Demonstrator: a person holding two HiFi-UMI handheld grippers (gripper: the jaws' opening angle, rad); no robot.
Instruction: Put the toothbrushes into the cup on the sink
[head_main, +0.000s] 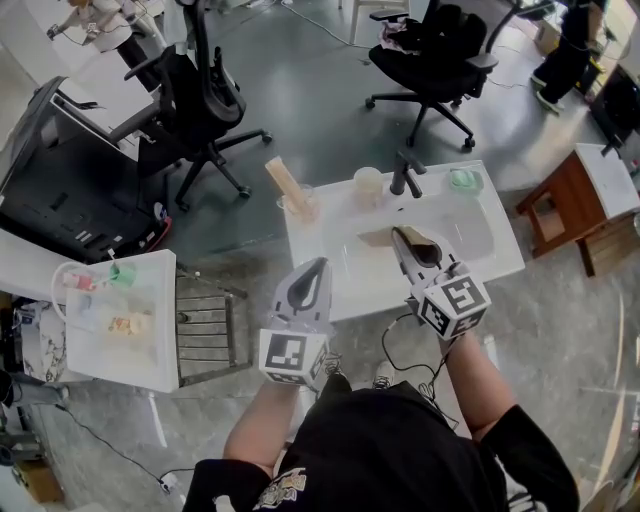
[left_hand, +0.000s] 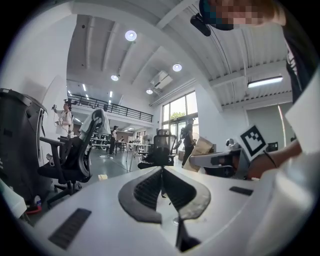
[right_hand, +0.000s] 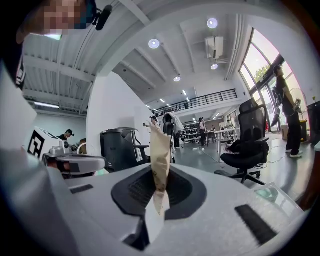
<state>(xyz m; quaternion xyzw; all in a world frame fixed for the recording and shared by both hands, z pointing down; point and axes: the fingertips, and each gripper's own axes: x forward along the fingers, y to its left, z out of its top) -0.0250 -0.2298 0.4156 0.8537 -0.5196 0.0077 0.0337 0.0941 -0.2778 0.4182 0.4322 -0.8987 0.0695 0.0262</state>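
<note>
White sink top (head_main: 345, 285) is seen in the head view, with a faucet (head_main: 405, 176) at its far edge and a clear cup (head_main: 301, 208) at its far left corner. A tan wrapped toothbrush (head_main: 281, 181) is stood tilted in that cup. The right gripper (head_main: 398, 235) is held over the basin, and the left gripper (head_main: 321, 265) over the sink's near left part.

In the left gripper view, the jaws are seen pressed together with nothing between them.

In the right gripper view, the jaws are clamped narrowly on a brown paper toothbrush packet (right_hand: 160, 160), which is held upright between the pads.
</note>
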